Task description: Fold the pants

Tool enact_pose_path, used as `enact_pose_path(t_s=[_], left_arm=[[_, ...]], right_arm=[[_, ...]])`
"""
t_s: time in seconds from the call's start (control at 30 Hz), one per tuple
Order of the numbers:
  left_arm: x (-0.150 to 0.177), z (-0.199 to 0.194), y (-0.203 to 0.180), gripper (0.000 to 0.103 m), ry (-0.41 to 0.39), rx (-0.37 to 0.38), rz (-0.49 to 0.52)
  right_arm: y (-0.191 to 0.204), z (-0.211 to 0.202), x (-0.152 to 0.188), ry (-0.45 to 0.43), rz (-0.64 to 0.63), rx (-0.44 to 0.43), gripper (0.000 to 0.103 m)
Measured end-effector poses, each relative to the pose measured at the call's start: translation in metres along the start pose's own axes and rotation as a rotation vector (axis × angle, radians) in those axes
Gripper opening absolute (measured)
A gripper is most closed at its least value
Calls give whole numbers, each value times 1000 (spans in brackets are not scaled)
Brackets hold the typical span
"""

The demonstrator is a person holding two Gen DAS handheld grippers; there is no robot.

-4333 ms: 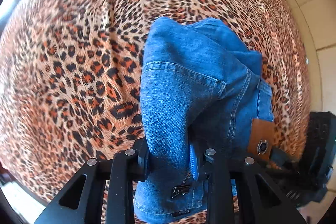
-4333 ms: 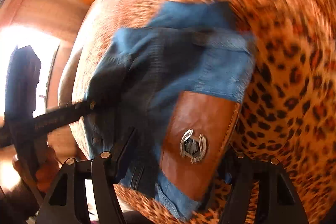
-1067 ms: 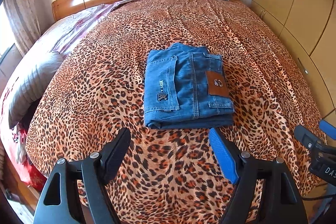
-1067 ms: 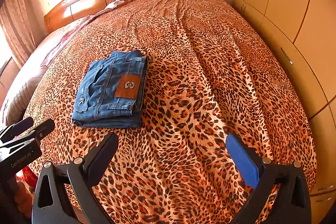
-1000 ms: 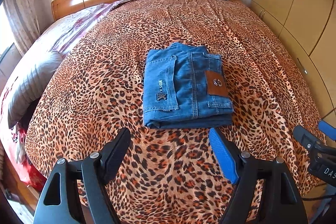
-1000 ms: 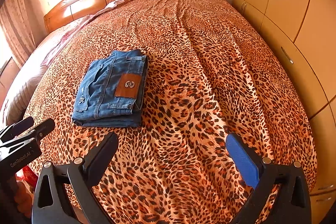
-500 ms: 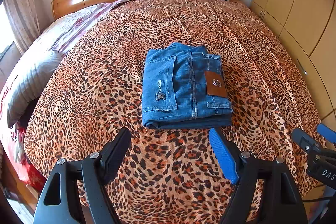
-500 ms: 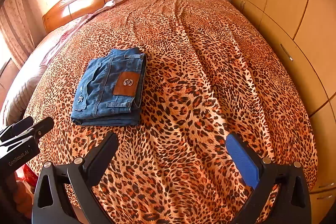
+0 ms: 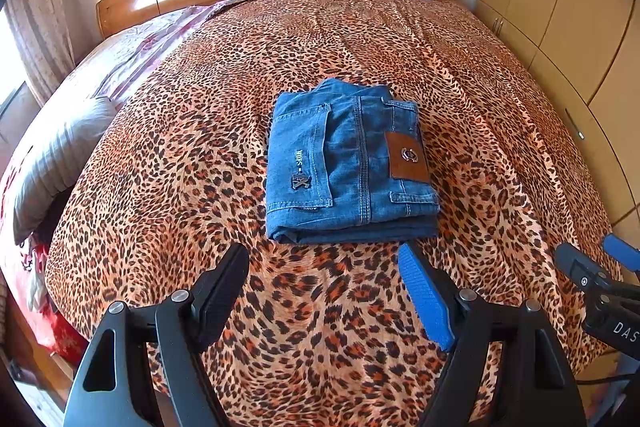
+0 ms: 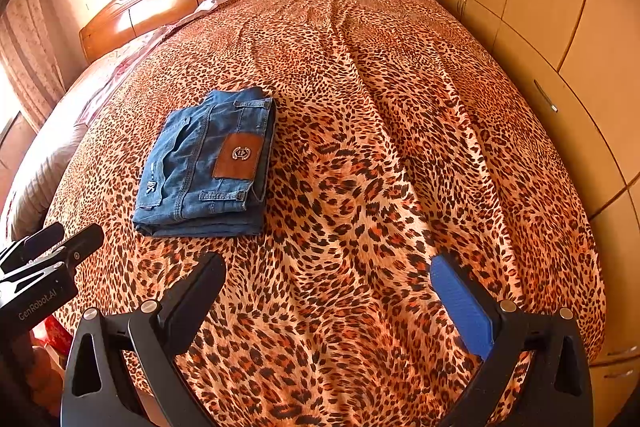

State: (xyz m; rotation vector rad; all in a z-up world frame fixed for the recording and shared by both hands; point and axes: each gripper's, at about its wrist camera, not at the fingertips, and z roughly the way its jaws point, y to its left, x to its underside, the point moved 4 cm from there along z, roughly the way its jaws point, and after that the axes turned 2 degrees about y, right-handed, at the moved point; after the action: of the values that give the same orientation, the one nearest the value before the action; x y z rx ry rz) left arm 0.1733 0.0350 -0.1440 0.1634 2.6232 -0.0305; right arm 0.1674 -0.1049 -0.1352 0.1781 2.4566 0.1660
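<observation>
Both wrists above bed foot (image 9: 320,347), facing headboard (image 10: 152,3)

"genrobot.ai" on left hand-held gripper (image 10: 38,301); "das" on right hand-held gripper (image 9: 612,323).

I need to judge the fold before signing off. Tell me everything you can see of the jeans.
The jeans are blue denim, folded into a compact, roughly rectangular stack of several layers, lying flat on the leopard-print bedspread. Topside shows a back pocket with a small metal emblem, belt loops, double-stitched seams and a brown leather-look patch with a round metal badge. The stacked folded edges face the cameras, fairly even. Only the bedspread touches them; both the left gripper and right gripper are open and clear of them.
</observation>
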Motion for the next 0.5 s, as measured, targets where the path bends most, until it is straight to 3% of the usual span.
enact_pose_path(t_s=[0.5], left_arm=[[0, 1, 0, 77, 5, 8, -1]], right_arm=[[-1, 0, 1, 3, 5, 2, 103]])
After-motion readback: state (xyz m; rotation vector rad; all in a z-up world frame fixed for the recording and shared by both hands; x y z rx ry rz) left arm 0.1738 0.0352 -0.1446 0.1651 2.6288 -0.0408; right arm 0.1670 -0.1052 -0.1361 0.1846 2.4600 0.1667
